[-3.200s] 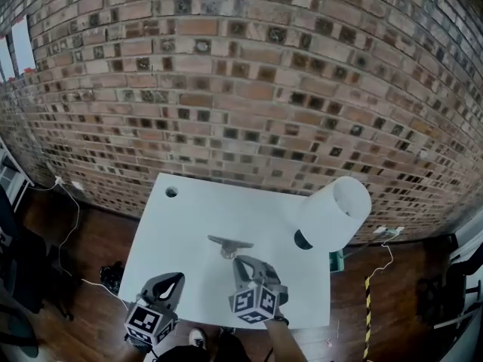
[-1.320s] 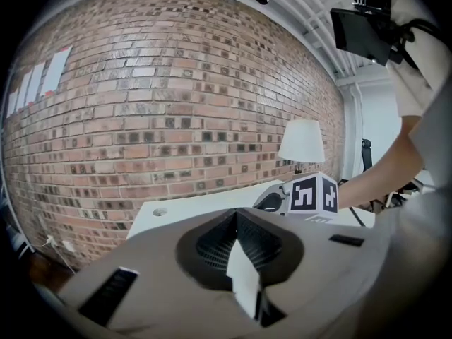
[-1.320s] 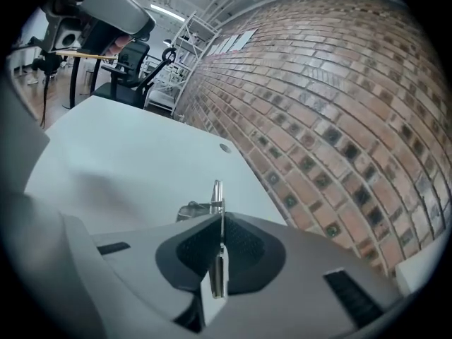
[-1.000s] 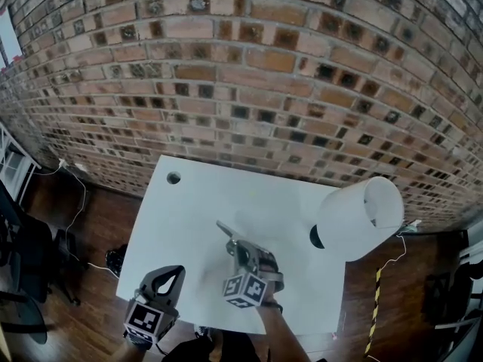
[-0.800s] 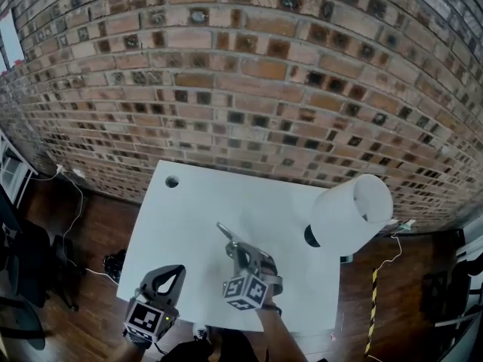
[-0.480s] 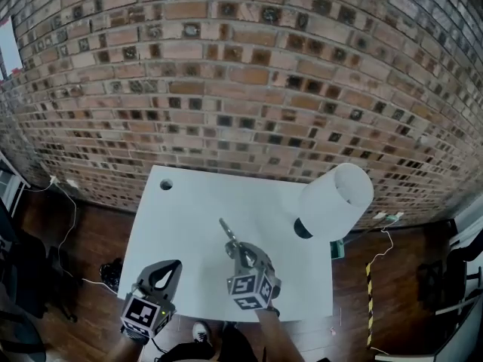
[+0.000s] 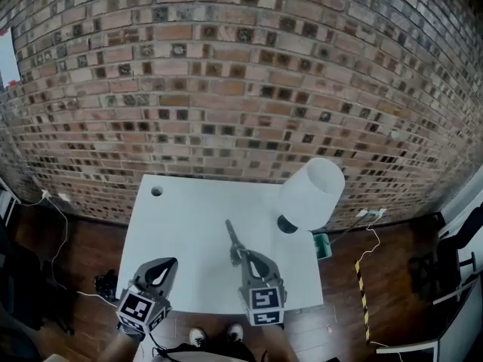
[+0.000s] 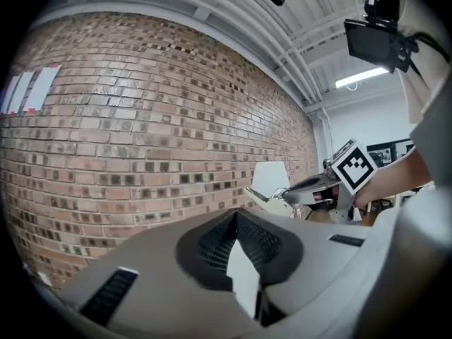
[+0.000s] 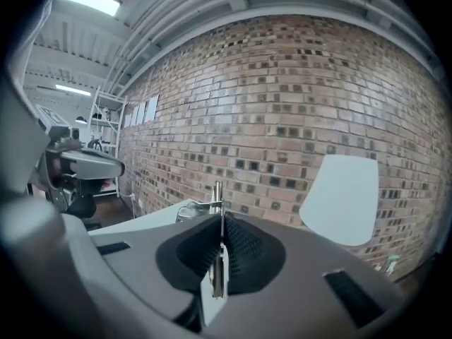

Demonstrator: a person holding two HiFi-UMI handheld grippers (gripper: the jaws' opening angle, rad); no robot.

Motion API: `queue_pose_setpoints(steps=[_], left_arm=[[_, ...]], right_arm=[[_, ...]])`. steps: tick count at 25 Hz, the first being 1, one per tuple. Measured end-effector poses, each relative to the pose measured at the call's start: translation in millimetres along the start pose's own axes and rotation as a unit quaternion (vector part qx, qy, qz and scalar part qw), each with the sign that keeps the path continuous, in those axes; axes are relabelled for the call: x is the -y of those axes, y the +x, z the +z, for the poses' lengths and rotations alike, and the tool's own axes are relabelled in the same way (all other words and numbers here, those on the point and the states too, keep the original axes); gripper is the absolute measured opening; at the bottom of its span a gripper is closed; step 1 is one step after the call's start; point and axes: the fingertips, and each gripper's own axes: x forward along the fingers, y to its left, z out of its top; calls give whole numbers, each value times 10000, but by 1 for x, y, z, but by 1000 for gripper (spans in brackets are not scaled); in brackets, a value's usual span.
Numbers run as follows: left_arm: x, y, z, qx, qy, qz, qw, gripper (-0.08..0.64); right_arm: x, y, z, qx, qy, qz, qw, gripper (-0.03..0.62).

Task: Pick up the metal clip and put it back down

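Observation:
The metal clip (image 7: 233,240) is a thin steel piece that sticks up and forward out of my right gripper (image 7: 243,259), above the white table (image 7: 181,225). In the right gripper view the clip (image 9: 217,198) stands edge-on between the pads, and the gripper (image 9: 221,224) is shut on it. My left gripper (image 7: 161,265) hangs at the table's near left corner, its tips together with nothing in them. In the left gripper view its jaws (image 8: 236,216) meet at the tip, and the right gripper (image 8: 314,188) with the clip (image 8: 258,193) shows off to the right.
A white lamp shade (image 7: 308,194) leans over the table's far right corner. A round cable hole (image 7: 156,191) sits at the far left corner. A brick wall (image 7: 226,74) stands right behind the table. Wood floor and cables surround it.
Three seconds ago the clip lay flat on the table ahead of the right gripper; now that gripper holds it raised. Over the last second it drew slightly toward the near edge.

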Motion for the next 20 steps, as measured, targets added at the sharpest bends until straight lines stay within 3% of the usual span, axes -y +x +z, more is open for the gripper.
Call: queue_pose_setpoints(steps=[4, 11, 20], left_arm=[[10, -3, 15, 220, 91, 13, 9997, -10], [22, 0, 16, 70, 271, 123, 9995, -8], [35, 2, 23, 193, 296, 173, 9992, -8]], right_arm=[[4, -27, 12, 179, 111, 2, 9998, 2], [14, -63, 29, 420, -62, 117, 9990, 2], [36, -98, 33, 577, -154, 72, 9982, 2]])
